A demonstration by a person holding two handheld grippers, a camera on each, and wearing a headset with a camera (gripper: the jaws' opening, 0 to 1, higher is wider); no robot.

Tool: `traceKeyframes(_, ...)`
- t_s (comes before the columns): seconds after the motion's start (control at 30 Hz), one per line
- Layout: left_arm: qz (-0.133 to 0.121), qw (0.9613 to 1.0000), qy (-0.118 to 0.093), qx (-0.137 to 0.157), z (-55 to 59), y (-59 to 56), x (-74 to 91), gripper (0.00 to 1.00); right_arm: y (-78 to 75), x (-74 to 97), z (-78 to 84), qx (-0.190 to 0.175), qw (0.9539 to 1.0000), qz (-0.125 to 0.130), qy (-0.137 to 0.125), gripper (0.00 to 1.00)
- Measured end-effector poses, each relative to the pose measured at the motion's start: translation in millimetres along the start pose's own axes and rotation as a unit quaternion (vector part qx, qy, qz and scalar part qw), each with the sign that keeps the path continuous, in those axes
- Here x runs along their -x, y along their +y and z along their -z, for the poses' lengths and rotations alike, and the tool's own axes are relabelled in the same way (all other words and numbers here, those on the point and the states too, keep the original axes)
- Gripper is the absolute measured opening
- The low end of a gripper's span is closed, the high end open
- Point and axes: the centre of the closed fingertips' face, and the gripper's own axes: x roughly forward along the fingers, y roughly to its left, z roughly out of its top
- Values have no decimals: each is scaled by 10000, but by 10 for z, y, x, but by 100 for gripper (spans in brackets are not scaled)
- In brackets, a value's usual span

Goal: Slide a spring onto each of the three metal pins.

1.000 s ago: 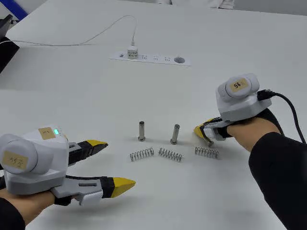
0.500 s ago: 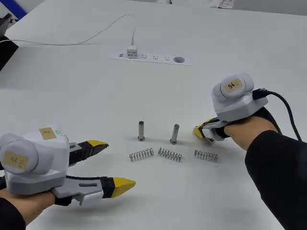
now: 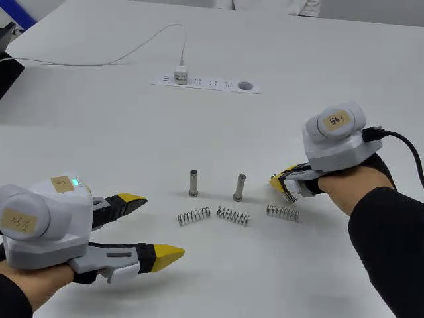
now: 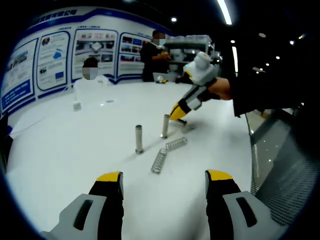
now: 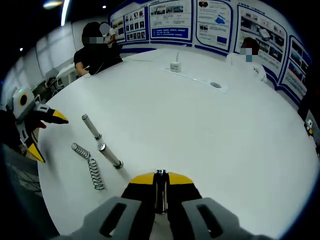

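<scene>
Found left tongs (image 3: pixel 161 225) gaping, empty; right tongs (image 3: pixel 279 183) clamped on a pin (image 5: pixel 160 189). Judged springs (image 3: pixel 194 215) on bench (image 3: pixel 99 132) light, squashy, prone to rolling; best pinched gently mid-coil.

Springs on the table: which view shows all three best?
The head view: the left spring, middle spring and right spring lie in a clear row. The left gripper view shows two, foreshortened; the right gripper view two, small near its left side.

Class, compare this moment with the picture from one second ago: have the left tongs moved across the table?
No. The left tongs sit at the same gap from the nearest spring as before, open.
</scene>
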Motion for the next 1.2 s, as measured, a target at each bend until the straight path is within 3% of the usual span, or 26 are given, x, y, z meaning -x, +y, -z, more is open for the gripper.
traceKeyframes(0.53, 30, 9999, -50, -109, -80, -24, -1, 68, 16, 230, -30, -117, 9993, 109, -348, 9)
traceKeyframes(1.2, 33, 9999, -66, -131, -111, -46, -8, 68, 23, 344, 14, -161, 9989, 121, -427, 9)
